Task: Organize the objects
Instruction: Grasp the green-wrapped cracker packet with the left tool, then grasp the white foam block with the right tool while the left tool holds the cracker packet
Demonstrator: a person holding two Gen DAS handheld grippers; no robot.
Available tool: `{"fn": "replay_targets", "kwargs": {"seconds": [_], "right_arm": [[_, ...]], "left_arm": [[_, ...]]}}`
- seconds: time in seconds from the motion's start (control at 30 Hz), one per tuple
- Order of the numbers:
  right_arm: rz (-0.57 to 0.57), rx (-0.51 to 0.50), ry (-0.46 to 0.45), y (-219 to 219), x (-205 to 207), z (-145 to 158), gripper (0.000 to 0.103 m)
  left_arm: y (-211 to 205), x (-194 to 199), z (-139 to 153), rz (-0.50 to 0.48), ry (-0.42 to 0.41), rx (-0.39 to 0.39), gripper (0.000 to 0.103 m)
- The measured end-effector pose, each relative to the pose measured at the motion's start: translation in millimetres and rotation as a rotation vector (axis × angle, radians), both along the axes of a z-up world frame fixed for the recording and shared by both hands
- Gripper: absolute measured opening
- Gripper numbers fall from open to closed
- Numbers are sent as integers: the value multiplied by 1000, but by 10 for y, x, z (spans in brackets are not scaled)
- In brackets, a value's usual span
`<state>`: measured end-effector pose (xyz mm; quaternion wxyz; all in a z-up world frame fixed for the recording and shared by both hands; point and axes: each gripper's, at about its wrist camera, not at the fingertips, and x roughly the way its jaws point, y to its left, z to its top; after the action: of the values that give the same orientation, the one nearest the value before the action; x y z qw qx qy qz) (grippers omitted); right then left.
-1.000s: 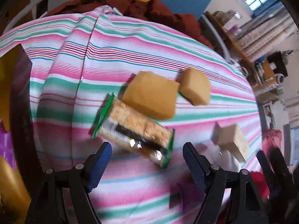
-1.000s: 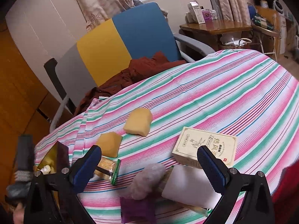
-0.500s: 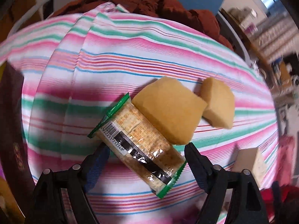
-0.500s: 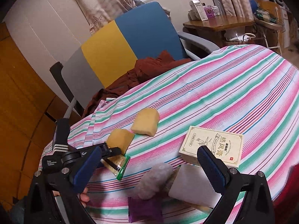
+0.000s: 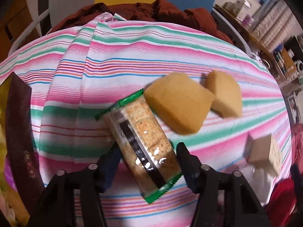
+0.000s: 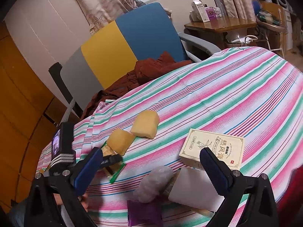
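Note:
A clear cracker packet with green ends lies on the striped tablecloth. My left gripper points steeply down at it, and its jaws are closing, one pad pressing each long side of the packet. Two yellow sponges sit just beyond; the nearer one touches the packet's far end. In the right wrist view the left gripper grips the packet beside the sponges. My right gripper hovers open, nothing between its fingers.
A beige printed box, a grey fluffy item, a white packet and a purple packet lie under the right gripper. A dark maroon box stands at the left. A chair with a rust garment borders the table's far edge.
The left gripper came down over the cracker packet and its jaws narrowed onto its sides; the packet turned more lengthwise between them. The right gripper kept still.

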<state>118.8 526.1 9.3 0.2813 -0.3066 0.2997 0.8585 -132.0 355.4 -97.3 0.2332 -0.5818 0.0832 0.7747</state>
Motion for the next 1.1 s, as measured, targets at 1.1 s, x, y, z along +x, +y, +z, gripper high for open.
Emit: {"fn": "replay_targets", "kwargs": {"seconds": [1.1], "right_arm": [[-212,-112,-68,133,410,-69,103]], "left_arm": [[-636,1262,-38,-366,227,116,50]]}}
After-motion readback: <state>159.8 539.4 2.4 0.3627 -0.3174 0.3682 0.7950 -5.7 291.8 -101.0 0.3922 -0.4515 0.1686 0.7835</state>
